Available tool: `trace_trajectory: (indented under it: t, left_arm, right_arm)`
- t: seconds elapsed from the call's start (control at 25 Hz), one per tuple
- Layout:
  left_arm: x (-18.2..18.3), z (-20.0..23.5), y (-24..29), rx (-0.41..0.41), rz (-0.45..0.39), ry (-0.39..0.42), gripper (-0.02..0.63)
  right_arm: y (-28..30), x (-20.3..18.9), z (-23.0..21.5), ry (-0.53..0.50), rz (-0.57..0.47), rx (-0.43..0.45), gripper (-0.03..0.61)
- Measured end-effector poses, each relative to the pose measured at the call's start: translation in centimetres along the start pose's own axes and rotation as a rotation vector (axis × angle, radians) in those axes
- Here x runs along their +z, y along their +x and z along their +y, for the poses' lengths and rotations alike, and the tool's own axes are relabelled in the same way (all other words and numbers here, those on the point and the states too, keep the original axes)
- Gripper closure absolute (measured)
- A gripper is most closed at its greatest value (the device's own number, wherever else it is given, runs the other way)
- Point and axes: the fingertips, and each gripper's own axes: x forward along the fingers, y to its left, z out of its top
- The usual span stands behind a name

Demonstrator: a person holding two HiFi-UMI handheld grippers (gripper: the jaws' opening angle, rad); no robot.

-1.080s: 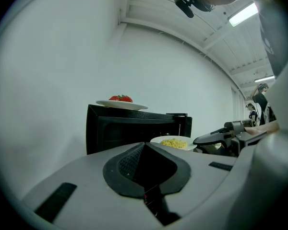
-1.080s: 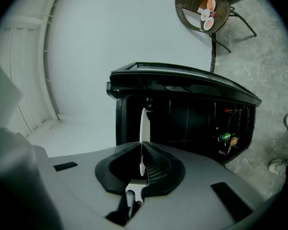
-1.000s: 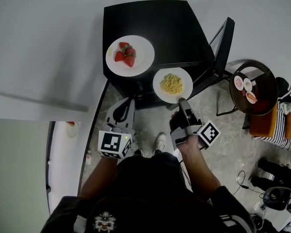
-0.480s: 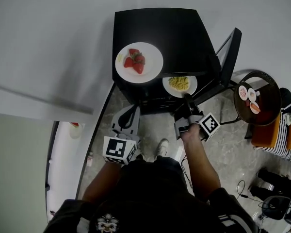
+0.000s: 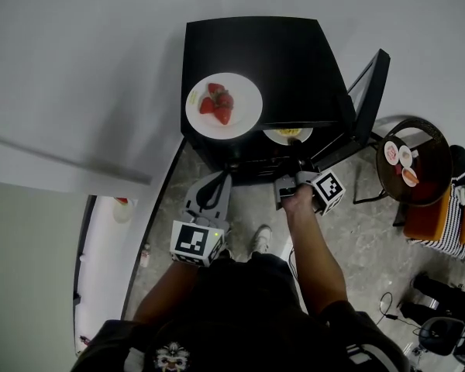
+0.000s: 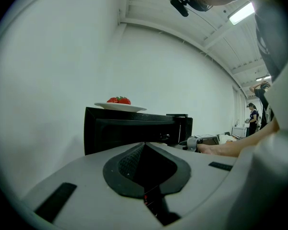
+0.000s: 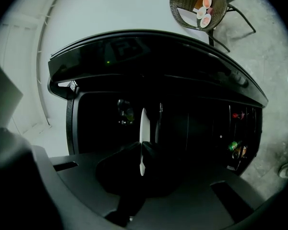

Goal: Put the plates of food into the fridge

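Observation:
A small black fridge (image 5: 256,53) stands with its door (image 5: 368,91) swung open to the right. On top of it rests a white plate of strawberries (image 5: 223,105), also visible in the left gripper view (image 6: 120,106). My right gripper (image 5: 295,152) is shut on the rim of a white plate of yellow food (image 5: 287,135), which is half hidden under the fridge's top edge. In the right gripper view that plate (image 7: 142,123) shows edge-on between the jaws (image 7: 142,150), inside the dark fridge opening. My left gripper (image 5: 219,178) hangs shut and empty in front of the fridge (image 6: 129,133).
A round dark wicker table (image 5: 411,161) with small dishes stands right of the fridge door, also seen in the right gripper view (image 7: 199,4). The door shelves hold bottles (image 7: 237,147). A white wall runs along the left. Bags and cables lie on the floor at lower right.
My right gripper has carried the plate of yellow food forward and lower, from in front of the fridge to under its top edge. The left gripper has hardly moved.

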Motion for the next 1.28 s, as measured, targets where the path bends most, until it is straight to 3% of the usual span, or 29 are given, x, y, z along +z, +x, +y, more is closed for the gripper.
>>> trace_trajectory:
  t: [1.28]
  left_arm:
    - [-1.6,0.2,-0.4,-0.023,0.053,0.019,0.604]
  right_arm:
    - [3.3,1.8,-2.1,-0.018,-0.090,-0.106,0.549]
